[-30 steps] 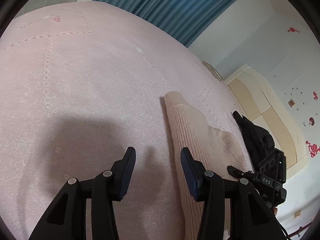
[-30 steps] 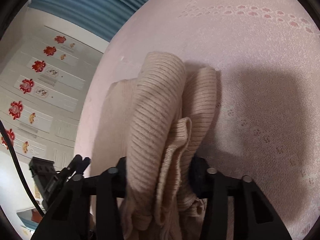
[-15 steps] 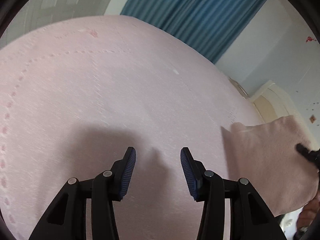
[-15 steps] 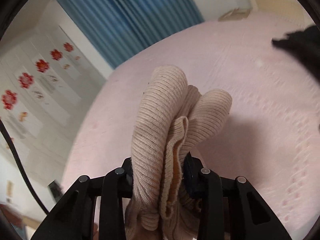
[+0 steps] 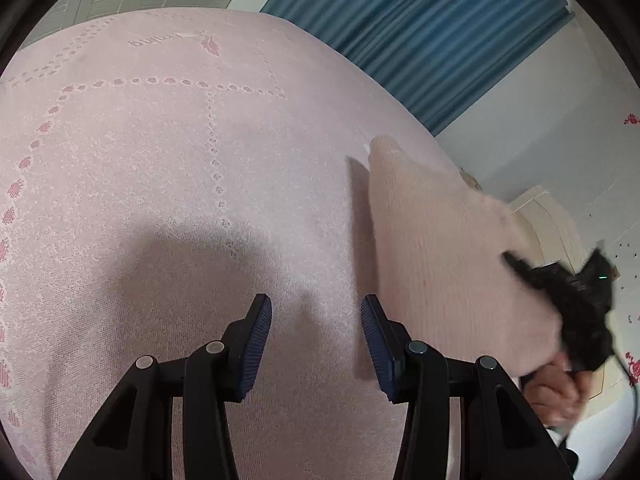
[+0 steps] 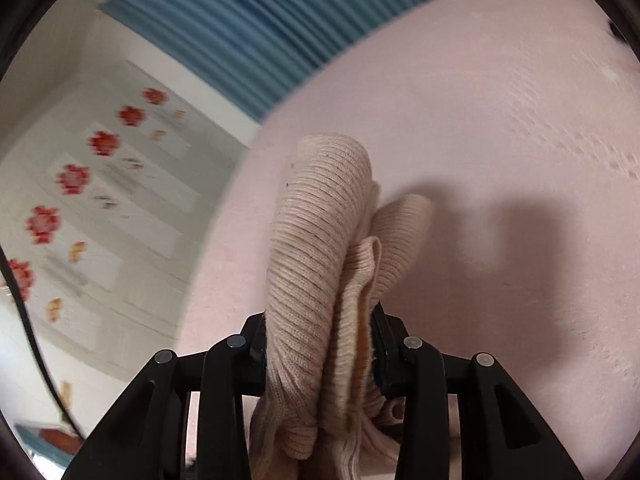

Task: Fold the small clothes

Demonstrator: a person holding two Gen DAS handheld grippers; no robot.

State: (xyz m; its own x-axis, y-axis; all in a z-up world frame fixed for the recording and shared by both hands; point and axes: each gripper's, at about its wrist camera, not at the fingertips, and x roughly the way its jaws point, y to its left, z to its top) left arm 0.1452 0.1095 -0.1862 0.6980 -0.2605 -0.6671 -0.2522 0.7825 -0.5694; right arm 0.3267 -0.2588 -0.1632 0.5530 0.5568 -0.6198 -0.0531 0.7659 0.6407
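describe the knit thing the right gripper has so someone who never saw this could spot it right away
Start at the big pink bedspread that fills the view below the blue curtain. Above it, the right gripper is clamped on a bunched beige ribbed knit garment, doubled over into thick rolls. It is the only ribbed, tan item here; the bedspread is flat, pink and dotted.

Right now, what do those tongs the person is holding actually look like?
Both are matt black plastic frames with angular arms joined by round silver pins. The left tongs end in two dark blue ribbed pads. The right tongs have the same build, though their pads are mostly hidden. A thin black cable trails beside the right one. From the left camera, the right tool's body shows a small green light.
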